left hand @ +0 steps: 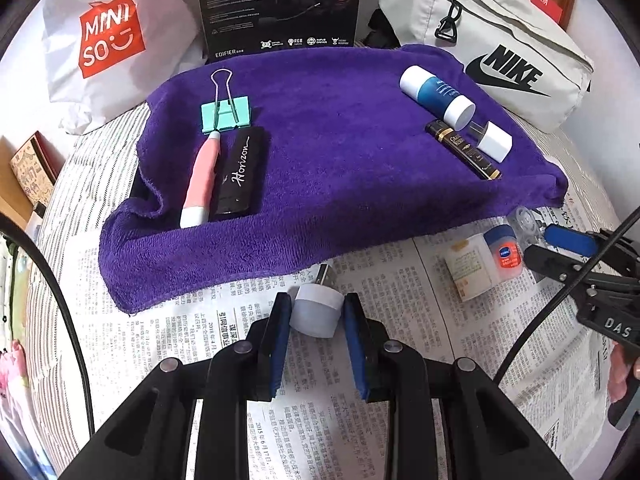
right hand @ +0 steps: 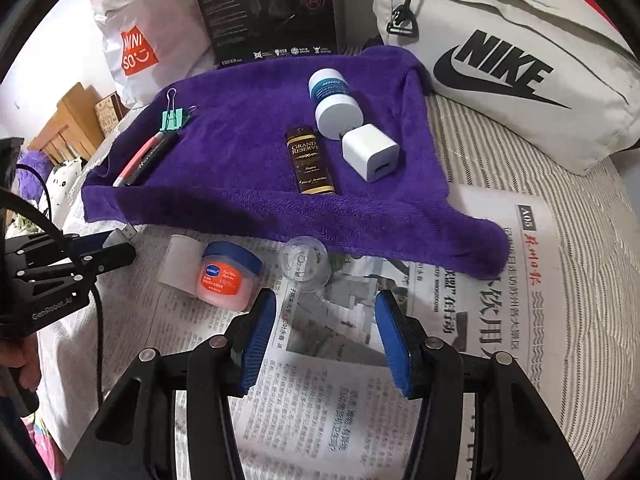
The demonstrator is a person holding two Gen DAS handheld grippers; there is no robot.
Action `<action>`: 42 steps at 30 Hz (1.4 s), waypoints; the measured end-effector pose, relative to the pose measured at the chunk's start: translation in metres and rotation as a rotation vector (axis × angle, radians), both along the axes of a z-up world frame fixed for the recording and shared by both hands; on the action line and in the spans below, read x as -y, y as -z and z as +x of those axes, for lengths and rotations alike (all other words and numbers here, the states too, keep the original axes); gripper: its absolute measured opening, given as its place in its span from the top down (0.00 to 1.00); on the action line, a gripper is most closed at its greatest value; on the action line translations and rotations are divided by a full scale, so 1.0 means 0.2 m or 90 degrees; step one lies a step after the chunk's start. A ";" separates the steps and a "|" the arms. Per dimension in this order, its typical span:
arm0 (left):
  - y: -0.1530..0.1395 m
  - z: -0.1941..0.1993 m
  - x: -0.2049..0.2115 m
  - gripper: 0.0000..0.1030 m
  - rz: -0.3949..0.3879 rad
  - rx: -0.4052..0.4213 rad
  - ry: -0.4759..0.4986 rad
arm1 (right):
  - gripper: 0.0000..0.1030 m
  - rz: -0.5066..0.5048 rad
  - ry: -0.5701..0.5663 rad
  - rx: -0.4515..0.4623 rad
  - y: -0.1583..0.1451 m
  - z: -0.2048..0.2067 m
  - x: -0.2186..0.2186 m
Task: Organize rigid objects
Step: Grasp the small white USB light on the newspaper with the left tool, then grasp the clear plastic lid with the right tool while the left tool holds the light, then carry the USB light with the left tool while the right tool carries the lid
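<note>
Left gripper (left hand: 317, 316) jaws clamp a white USB plug (left hand: 316, 314) over the newspaper (left hand: 400, 360); right gripper (right hand: 326, 332) jaws gape empty. Next, likely: carry the plug onto the purple towel (left hand: 328, 152).

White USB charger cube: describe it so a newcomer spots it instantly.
Find the purple towel; on its right side lies a group of three items. The white charger cube is the rightmost, beside the brown Grand Reserve tube, the only boxy one, with a USB slot.
</note>
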State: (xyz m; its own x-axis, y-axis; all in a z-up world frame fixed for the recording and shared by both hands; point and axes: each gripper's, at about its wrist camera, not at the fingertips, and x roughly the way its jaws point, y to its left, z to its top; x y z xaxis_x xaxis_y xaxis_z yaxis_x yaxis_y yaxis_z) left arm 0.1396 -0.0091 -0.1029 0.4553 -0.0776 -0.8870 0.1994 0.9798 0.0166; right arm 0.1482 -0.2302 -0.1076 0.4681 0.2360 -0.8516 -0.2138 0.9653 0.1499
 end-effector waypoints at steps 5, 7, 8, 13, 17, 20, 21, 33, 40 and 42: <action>0.00 0.00 0.00 0.74 -0.002 0.006 0.003 | 0.49 -0.001 0.012 0.017 0.01 0.02 -0.01; 0.00 -0.01 -0.01 0.74 -0.003 0.007 0.003 | 0.50 -0.002 0.014 0.021 0.01 0.03 -0.02; 0.00 -0.01 -0.01 0.74 -0.003 0.007 0.004 | 0.51 -0.002 0.013 0.021 0.01 0.04 -0.02; 0.00 -0.02 -0.01 0.74 -0.006 0.010 0.003 | 0.54 -0.001 0.018 0.027 0.01 0.06 -0.03; 0.00 -0.02 -0.01 0.74 -0.005 0.014 0.001 | 0.58 -0.016 0.017 0.033 0.01 0.06 -0.05; 0.00 -0.03 -0.01 0.74 -0.007 0.016 0.002 | 0.65 -0.032 0.015 0.036 0.01 0.06 -0.07; 0.00 -0.02 -0.01 0.74 -0.008 0.016 0.002 | 0.66 -0.035 0.014 0.038 0.01 0.06 -0.07; 0.00 -0.03 -0.02 0.74 -0.010 0.020 0.007 | 0.74 -0.032 0.011 0.024 0.00 0.03 -0.03; 0.00 -0.03 -0.02 0.75 -0.019 0.025 0.011 | 0.74 -0.039 0.012 0.024 0.01 0.02 -0.03; 0.00 -0.03 -0.03 0.75 -0.027 0.023 0.013 | 0.74 -0.038 0.010 0.026 0.01 0.03 -0.03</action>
